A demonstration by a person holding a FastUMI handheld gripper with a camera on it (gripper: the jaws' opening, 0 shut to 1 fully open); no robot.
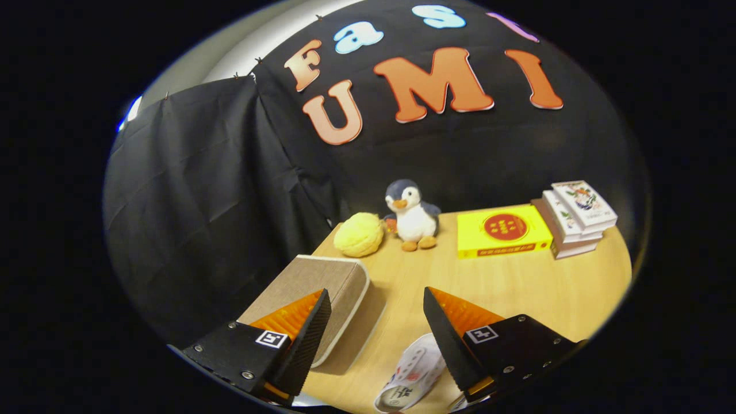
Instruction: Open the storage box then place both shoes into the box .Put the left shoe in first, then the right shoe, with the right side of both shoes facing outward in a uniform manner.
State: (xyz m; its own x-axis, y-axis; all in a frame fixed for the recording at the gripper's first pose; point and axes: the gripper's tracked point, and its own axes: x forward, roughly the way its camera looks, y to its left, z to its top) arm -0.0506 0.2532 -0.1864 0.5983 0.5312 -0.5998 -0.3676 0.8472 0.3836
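We are holding the jaws (376, 322) wide apart above the bench (517, 287), gripping nothing and touching nothing. Between the fingers, low and close, a white shoe (411, 374) is lying on the bench, its long axis running from near us up and slightly right; which end is the toe we cannot tell. Behind the left finger the box (322, 287) is sitting closed. Beyond are sitting a yellow ball (359, 234), a penguin (411, 215), a yellow carton (503, 231) and books (575, 218).
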